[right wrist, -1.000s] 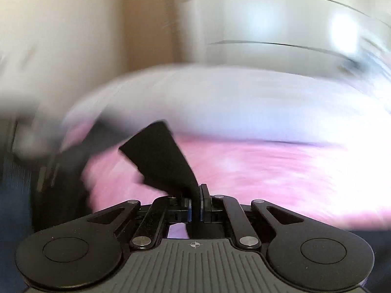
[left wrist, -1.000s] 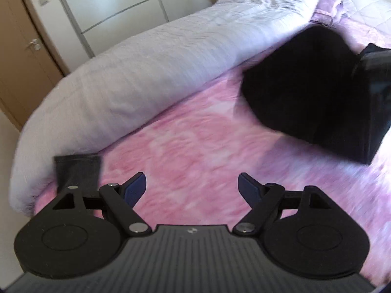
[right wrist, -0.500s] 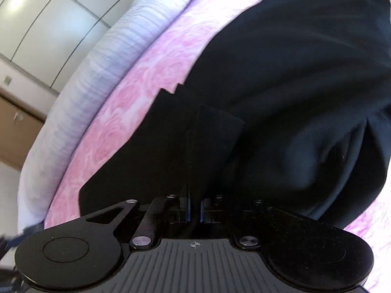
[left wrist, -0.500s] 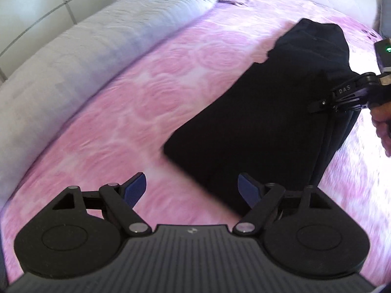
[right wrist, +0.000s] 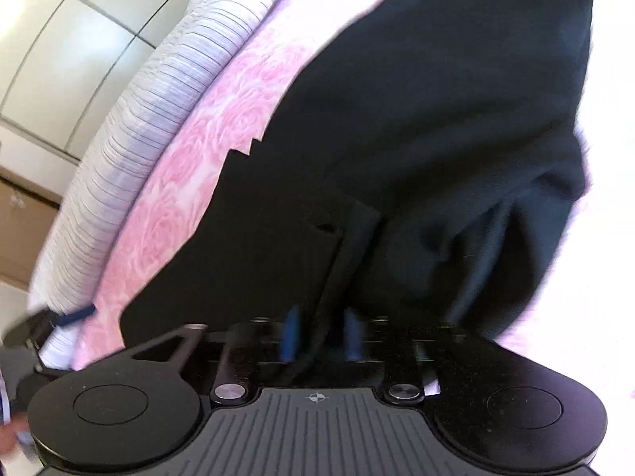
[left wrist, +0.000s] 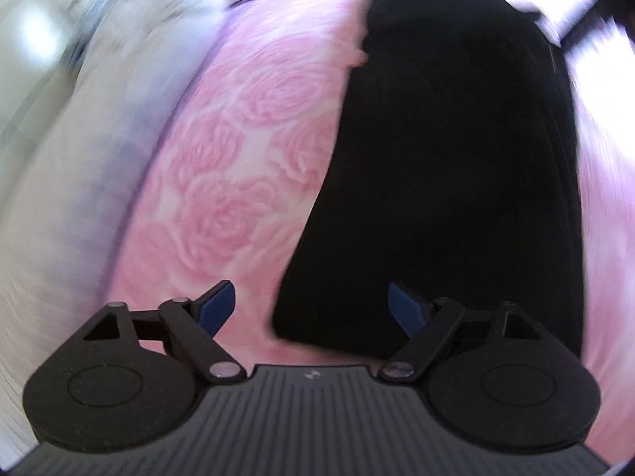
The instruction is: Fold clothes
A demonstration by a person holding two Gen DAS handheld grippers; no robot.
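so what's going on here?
A person with handheld tongs in each hand is folding a black garment on a pink rose-print bedspread. The right tongs are opening, with a fold of the garment's edge between the pads but no longer pinched. The left tongs are also opening, wide over the garment's near corner, gripping nothing. A pale striped duvet lies alongside.

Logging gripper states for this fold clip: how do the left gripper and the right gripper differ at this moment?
The left gripper stands wide with nothing between its pads; the right gripper stands narrower, its jaws opening, with a fold of the black garment between them. The left gripper hovers over the garment's near corner and the pink bedspread; the right sits over the garment itself. Both have blue pads and point down at the bed.
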